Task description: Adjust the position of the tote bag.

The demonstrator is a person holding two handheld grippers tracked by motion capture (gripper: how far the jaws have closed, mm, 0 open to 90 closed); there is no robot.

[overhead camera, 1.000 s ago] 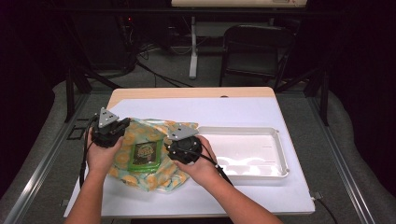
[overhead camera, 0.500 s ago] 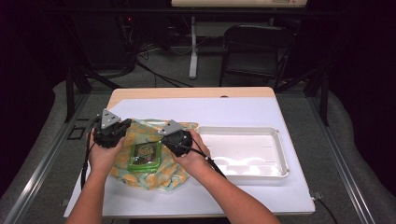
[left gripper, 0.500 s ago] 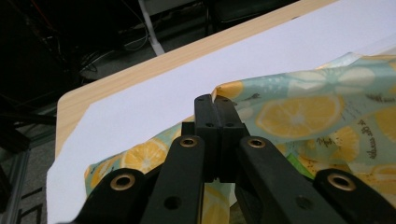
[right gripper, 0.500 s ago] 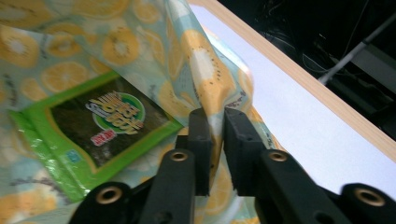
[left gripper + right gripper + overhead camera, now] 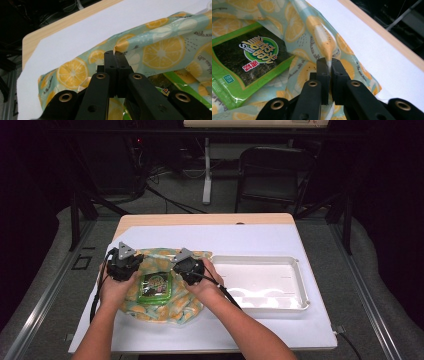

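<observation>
A pale blue cloth printed with orange and lemon slices (image 5: 165,292) lies crumpled on the white sheet that covers the wooden counter (image 5: 260,219), to the left of a shallow white rectangular plastic tray (image 5: 295,270), its right edge just beside the tray's left rim. On the middle of the cloth rests a flat green packet of seaweed with a round label (image 5: 156,285). The left gripper (image 5: 115,53) has its jaws closed on a raised fold at the cloth's far left edge, the fabric pinched at the tips. The right gripper (image 5: 329,60) has just been closing its jaws on a peaked fold at the cloth's far right edge, with a thin ridge of fabric pinched between them. Both hands sit at the packet's two sides, the packet between them
</observation>
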